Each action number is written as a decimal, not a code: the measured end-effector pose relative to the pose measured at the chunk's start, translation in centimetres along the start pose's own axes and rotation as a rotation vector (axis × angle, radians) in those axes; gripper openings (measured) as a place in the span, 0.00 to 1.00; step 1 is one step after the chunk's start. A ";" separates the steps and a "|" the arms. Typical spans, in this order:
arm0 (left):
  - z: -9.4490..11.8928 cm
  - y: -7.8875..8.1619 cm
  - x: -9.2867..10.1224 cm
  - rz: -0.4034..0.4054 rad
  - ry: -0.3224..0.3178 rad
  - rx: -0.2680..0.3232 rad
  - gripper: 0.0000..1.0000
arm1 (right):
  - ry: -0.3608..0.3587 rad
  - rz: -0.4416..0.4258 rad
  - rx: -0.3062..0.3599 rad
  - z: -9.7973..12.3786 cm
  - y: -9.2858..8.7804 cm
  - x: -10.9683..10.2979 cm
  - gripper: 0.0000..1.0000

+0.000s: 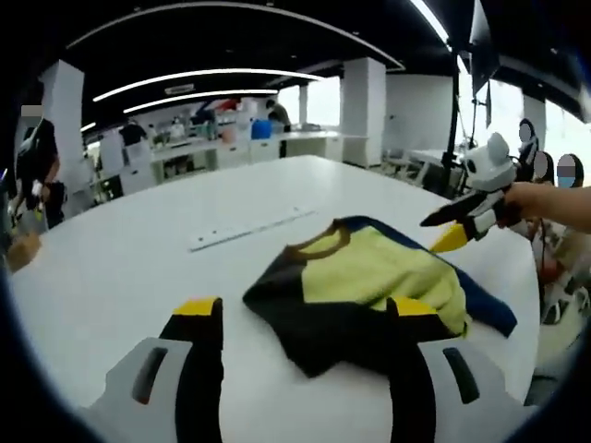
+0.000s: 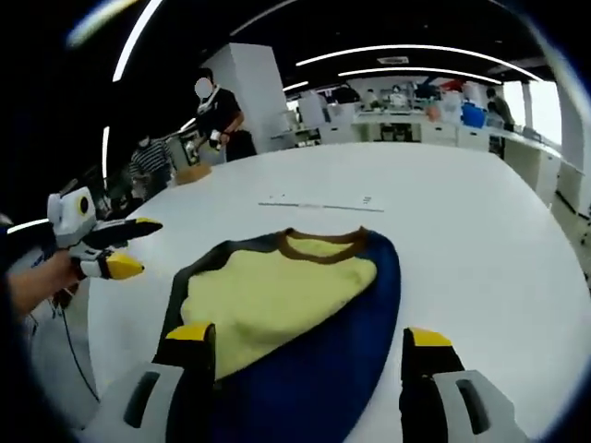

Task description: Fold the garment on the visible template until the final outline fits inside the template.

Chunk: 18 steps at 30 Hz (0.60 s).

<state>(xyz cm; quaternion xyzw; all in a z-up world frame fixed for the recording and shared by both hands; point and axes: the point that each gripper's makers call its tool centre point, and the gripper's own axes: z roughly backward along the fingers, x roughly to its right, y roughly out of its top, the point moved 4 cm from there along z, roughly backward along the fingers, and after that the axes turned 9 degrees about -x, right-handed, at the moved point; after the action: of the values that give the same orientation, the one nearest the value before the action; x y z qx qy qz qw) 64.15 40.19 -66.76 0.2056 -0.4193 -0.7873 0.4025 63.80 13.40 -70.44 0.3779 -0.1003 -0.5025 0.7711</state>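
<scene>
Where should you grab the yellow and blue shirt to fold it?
Probably by the blue edge of the shirt, coming in low from the right side with the right tool. That edge lies flat and loose on the white table, so an open tool can slide onto it. The brown collar is farther away.

Open-plan office, dark ceiling (image 1: 231,37) crossed by long curved light strips (image 1: 212,76). Large white table (image 1: 138,268) in the foreground; a flat white strip (image 1: 251,228) lies on it. White square pillars (image 1: 363,111) stand behind. Counters (image 2: 416,129) along the far side carry clutter too small to make out, including a blue bin (image 2: 474,114). Bright windows (image 1: 319,101) at the back. People stand (image 2: 217,115) beyond the table's edge.
</scene>
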 end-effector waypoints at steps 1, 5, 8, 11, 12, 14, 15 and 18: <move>0.4 -0.2 0.3 0.001 -0.008 0.003 0.68 | 0.004 0.005 -0.002 0.3 -0.3 -0.2 0.80; 1.8 -1.1 1.9 -0.008 -0.040 0.000 0.68 | 0.025 0.051 -0.011 1.6 -1.9 -1.4 0.78; 2.5 -2.1 3.2 -0.017 -0.071 -0.016 0.65 | 0.039 0.064 -0.012 2.3 -2.8 -2.0 0.79; 3.2 -2.5 4.1 -0.027 -0.069 -0.018 0.60 | 0.054 0.069 -0.021 3.1 -3.8 -2.7 0.78; 3.4 -2.6 4.4 -0.033 -0.068 -0.015 0.58 | 0.058 0.070 -0.022 3.3 -4.0 -2.9 0.78; 3.9 -2.8 5.2 -0.025 -0.081 -0.005 0.56 | 0.068 0.069 -0.016 3.8 -4.5 -3.4 0.78; 4.1 -2.9 5.5 -0.027 -0.086 -0.002 0.56 | 0.073 0.067 -0.015 4.0 -4.8 -3.6 0.77; 4.5 -3.5 6.3 -0.042 -0.094 -0.012 0.54 | 0.090 0.059 -0.014 4.7 -5.8 -4.4 0.77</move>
<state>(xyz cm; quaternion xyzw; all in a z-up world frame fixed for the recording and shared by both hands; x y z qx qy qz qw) 55.81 38.43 -67.00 0.1748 -0.4284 -0.8070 0.3670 55.14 13.64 -70.18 0.3918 -0.0730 -0.4625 0.7920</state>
